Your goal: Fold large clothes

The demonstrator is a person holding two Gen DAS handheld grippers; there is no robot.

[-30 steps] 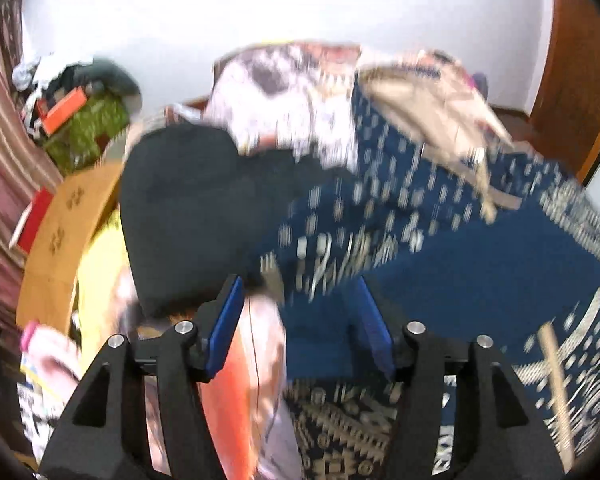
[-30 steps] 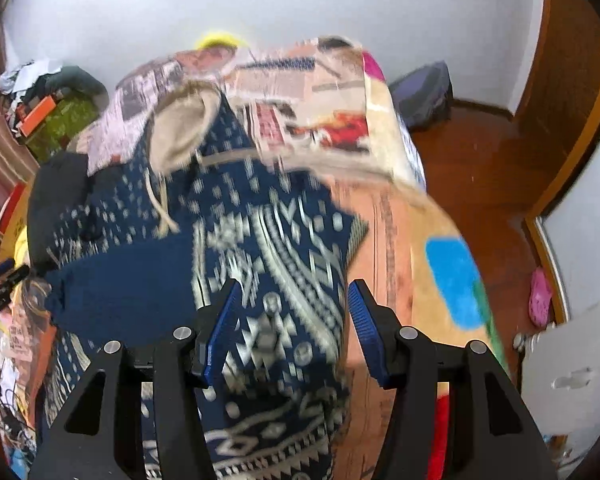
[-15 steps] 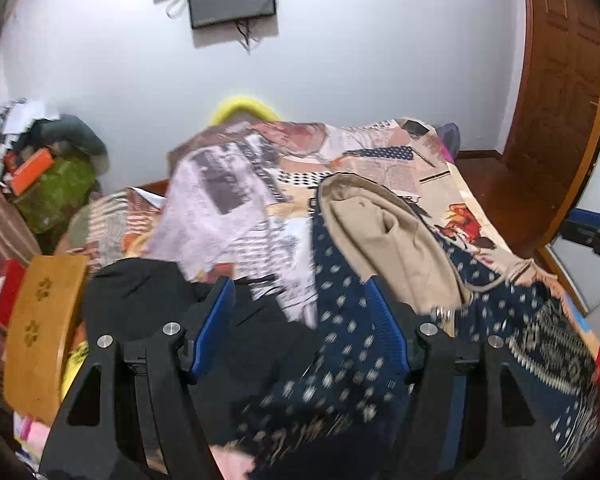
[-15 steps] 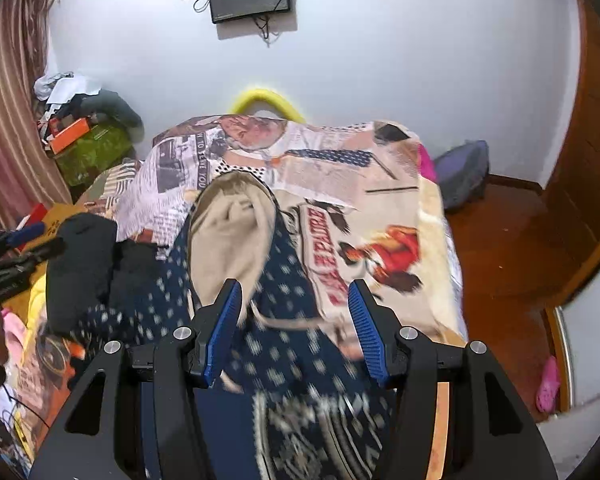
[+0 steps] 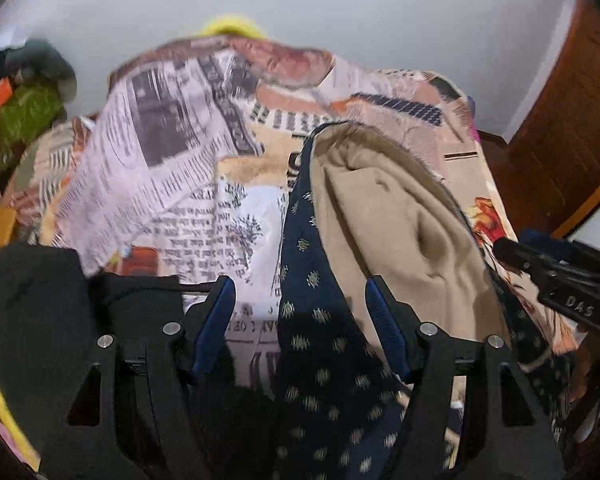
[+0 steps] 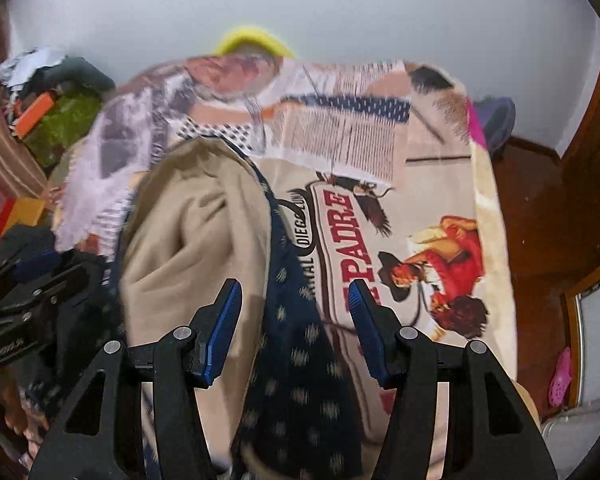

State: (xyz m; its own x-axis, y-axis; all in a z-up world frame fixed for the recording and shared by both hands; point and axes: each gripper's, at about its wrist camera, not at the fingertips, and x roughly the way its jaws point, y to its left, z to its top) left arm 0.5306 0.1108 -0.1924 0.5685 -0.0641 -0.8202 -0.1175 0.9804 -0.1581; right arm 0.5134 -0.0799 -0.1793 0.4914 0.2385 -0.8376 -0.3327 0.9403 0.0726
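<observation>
A navy patterned hoodie point(image 5: 320, 340) with a tan-lined hood point(image 5: 388, 208) lies on the bed, hood toward the far wall. My left gripper point(image 5: 300, 312) is open above the hoodie's left hood edge, jaws straddling the navy cloth. My right gripper point(image 6: 294, 312) is open above the hood's right edge; the navy cloth point(image 6: 296, 360) and the tan lining point(image 6: 196, 240) lie under it. The right gripper also shows at the right of the left wrist view point(image 5: 560, 280), and the left gripper at the left of the right wrist view point(image 6: 24, 300).
The bed carries a newspaper-and-cowboy print blanket point(image 6: 420, 208). Black clothes point(image 5: 40, 320) are piled at the bed's left. Clutter with a green bag point(image 6: 60, 120) stands far left. A wooden door point(image 5: 560, 120) and red floor point(image 6: 540, 220) are to the right.
Both grippers have tipped down and moved closer over the hood after swinging up from the hoodie's body. The jaws stay open and empty.
</observation>
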